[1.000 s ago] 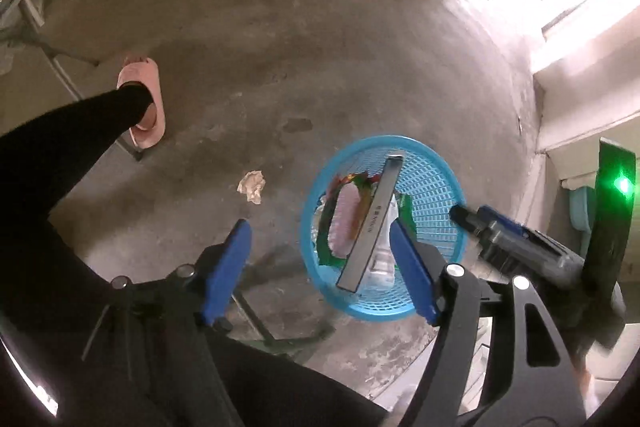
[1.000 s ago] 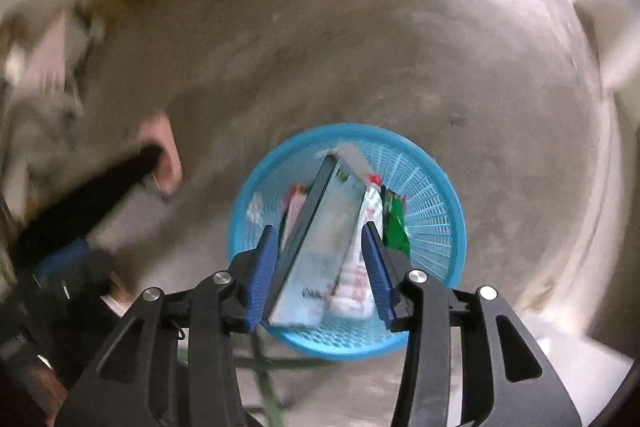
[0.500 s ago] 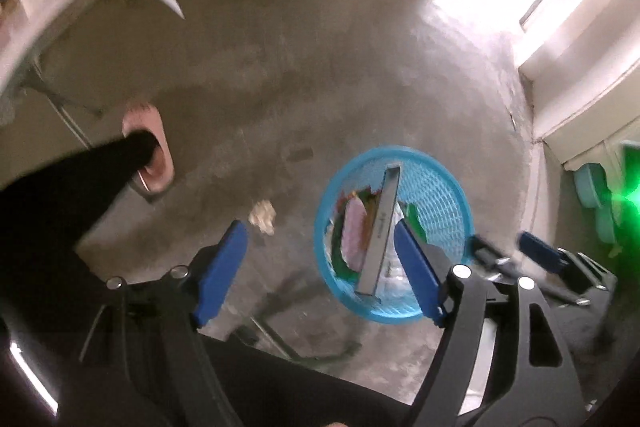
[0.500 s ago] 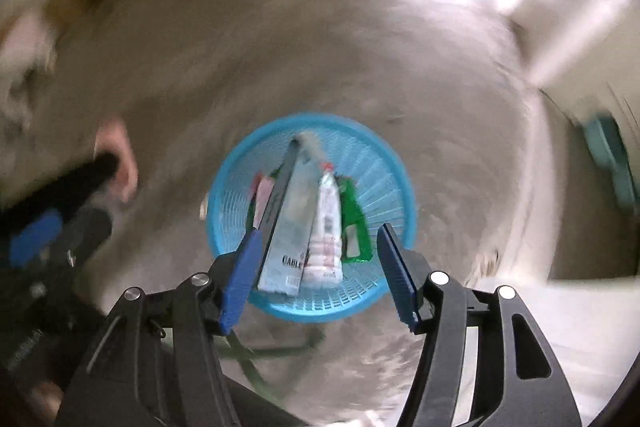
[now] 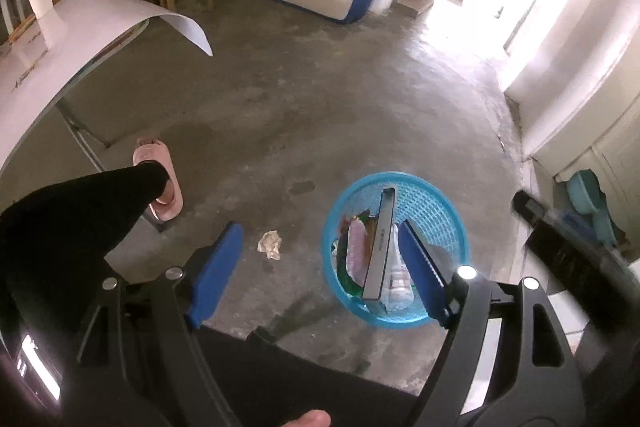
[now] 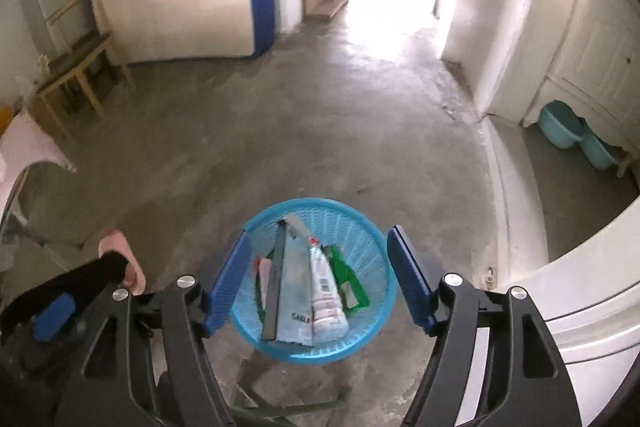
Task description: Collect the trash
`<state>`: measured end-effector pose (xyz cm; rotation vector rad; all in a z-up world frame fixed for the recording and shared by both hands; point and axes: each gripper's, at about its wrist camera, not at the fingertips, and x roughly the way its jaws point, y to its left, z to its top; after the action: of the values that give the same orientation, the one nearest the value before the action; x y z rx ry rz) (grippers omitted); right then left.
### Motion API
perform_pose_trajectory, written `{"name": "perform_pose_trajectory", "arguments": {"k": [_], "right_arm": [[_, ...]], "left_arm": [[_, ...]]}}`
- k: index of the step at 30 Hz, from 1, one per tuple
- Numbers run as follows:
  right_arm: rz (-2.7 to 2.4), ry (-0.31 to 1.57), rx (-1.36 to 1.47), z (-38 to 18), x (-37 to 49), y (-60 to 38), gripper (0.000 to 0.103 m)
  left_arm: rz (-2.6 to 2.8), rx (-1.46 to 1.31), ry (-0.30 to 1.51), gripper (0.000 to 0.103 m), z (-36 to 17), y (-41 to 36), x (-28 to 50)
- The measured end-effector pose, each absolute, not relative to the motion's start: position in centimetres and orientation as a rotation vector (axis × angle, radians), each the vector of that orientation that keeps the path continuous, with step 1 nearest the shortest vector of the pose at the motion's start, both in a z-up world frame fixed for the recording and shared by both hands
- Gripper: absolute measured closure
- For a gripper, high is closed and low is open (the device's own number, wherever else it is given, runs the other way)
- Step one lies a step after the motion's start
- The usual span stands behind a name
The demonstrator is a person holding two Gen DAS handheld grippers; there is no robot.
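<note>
My right gripper (image 6: 318,279) has just spread its jaws, nothing between them; the box (image 6: 286,291) lies in the basket (image 6: 376,239) below. Left gripper (image 5: 320,263) gapes empty; I'd swing it over the paper wad (image 5: 270,245) between its jaws, descending squarely.

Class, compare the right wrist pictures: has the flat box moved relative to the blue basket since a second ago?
Yes. The flat box then stood between the right gripper jaws above the blue basket; now it leans inside the basket, and the jaws, just opened, hold nothing.

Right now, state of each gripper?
Left gripper: open, holding nothing.
Right gripper: open, empty, has just been opening; the box lies in the basket below.
</note>
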<state>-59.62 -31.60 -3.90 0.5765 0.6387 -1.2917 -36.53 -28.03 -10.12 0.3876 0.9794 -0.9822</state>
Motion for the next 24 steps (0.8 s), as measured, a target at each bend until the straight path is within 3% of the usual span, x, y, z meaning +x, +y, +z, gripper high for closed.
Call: {"name": "perform_pose_trajectory", "arguments": {"k": [24], "right_arm": [[-1.268,0.752,0.573,-5.8,-58.0,-33.2,0.030]], "left_arm": [[-0.965,0.435,0.999,0.027,-11.9,-28.7,-36.8]]}}
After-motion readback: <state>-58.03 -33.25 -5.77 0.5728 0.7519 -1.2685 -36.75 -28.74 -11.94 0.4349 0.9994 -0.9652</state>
